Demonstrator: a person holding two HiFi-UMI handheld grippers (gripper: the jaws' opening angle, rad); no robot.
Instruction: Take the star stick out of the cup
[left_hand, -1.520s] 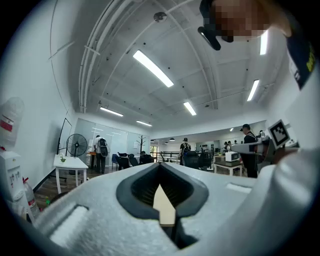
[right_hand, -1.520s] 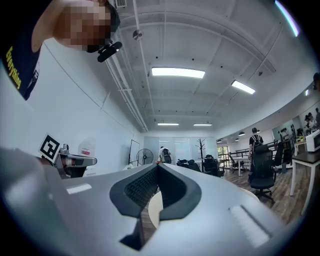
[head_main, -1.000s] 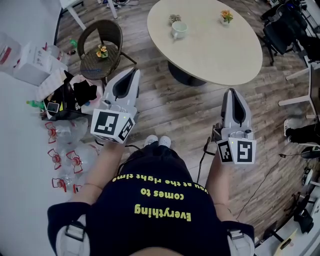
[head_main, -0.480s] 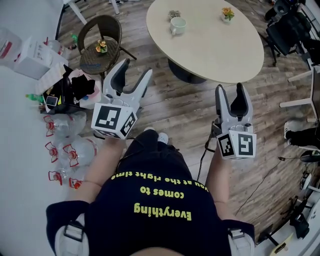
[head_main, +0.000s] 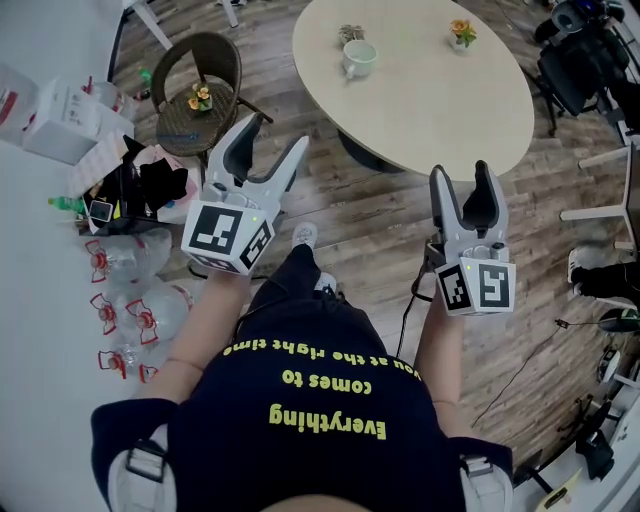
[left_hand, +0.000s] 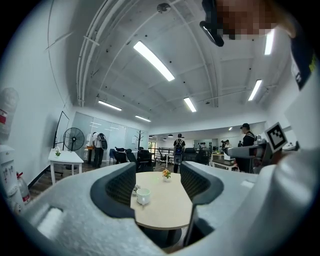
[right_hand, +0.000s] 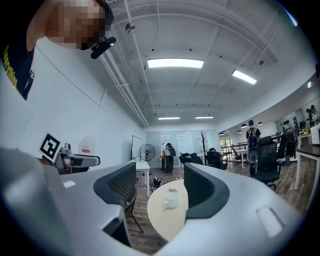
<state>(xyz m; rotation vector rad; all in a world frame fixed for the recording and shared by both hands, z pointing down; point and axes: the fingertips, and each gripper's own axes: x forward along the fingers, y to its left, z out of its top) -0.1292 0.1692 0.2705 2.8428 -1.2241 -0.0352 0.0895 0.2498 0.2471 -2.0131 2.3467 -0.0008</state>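
Note:
A white cup (head_main: 358, 58) stands on the far left part of the oval beige table (head_main: 440, 110). It also shows between the jaws in the left gripper view, cup (left_hand: 143, 196), and in the right gripper view, cup (right_hand: 171, 199). I cannot make out a star stick in it. My left gripper (head_main: 272, 145) and right gripper (head_main: 463, 180) are held in the air well short of the table, and both point toward it. Their jaws are opening, with nothing between them.
A small dried plant (head_main: 349, 33) and an orange flower pot (head_main: 461, 32) also sit on the table. A wicker chair (head_main: 205, 60) with flowers stands left of it, beside floor clutter (head_main: 130, 190) and water bottles (head_main: 130, 300). A black office chair (head_main: 580, 70) is at the right.
Both grippers' jaws have gone from shut to spread wide. The person has stepped a little nearer the table, and the grippers have shifted slightly with them.

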